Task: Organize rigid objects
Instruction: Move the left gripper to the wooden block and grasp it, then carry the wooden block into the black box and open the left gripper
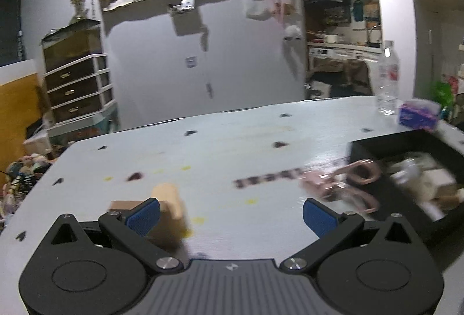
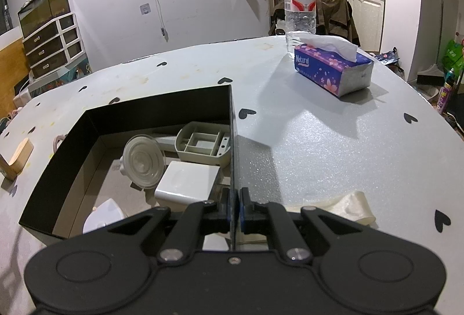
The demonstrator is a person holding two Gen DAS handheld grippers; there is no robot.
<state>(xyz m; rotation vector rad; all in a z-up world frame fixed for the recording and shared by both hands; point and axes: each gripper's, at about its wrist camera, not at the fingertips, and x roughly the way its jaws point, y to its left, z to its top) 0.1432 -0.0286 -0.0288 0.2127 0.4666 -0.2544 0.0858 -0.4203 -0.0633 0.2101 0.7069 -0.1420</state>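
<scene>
Our right gripper pinches the right wall of the black box, fingers pressed on it. Our left gripper has fingers spread wide, holding nothing; a wooden block lies just behind its left finger, pink scissors beyond its right finger.

You have a pale grey table dotted with small black hearts and a few yellow stains. Your box is black outside, with a tan floor. Inside it lie a white block, a clear round lid and a grey-green divided tray. The tissue pack is purple with pink flowers and white lettering. The bottle is clear, with a red-and-white label. The left gripper has blue pads on black fingers. Beside it sits a light wooden block, and the pink scissors have a black-and-white checked strip next to them.
</scene>
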